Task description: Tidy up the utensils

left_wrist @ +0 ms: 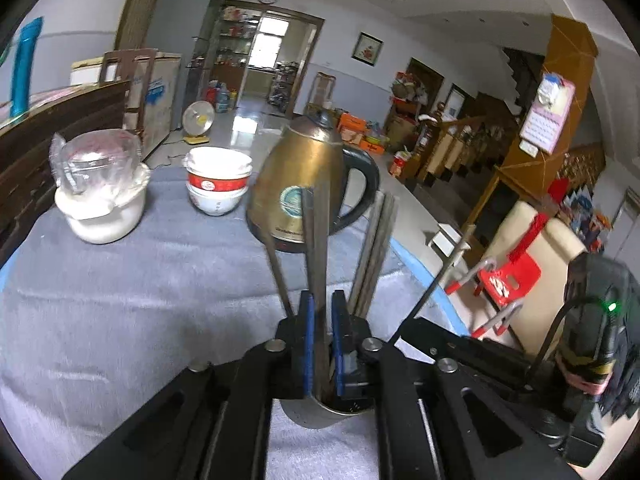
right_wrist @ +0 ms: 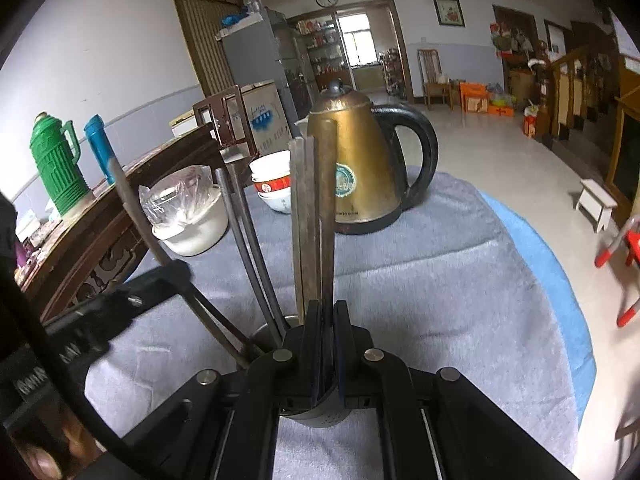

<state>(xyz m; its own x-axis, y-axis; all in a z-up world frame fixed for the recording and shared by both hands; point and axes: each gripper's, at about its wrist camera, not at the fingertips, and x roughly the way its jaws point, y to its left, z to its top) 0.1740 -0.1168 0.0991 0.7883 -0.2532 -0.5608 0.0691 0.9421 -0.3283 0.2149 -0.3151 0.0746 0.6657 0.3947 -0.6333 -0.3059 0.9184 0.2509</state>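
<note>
A metal utensil cup [left_wrist: 320,416] stands on the grey cloth right under both grippers; it also shows in the right wrist view [right_wrist: 264,330]. Several dark chopsticks [left_wrist: 374,248] stand in it and fan outward [right_wrist: 248,240]. My left gripper [left_wrist: 322,300] is shut on a chopstick [left_wrist: 318,240] that stands upright in the cup. My right gripper [right_wrist: 327,308] is shut on a chopstick [right_wrist: 328,208], also upright over the cup. The right gripper's body shows at the right of the left wrist view [left_wrist: 480,352]; the left gripper's body shows at the left of the right wrist view [right_wrist: 120,300].
A brass kettle [left_wrist: 308,180] with a black handle stands just beyond the cup [right_wrist: 356,160]. Stacked red-and-white bowls [left_wrist: 218,184] and a white pot with a bagged glass [left_wrist: 100,192] stand at the back left. The table's edge [right_wrist: 560,280] curves on the right.
</note>
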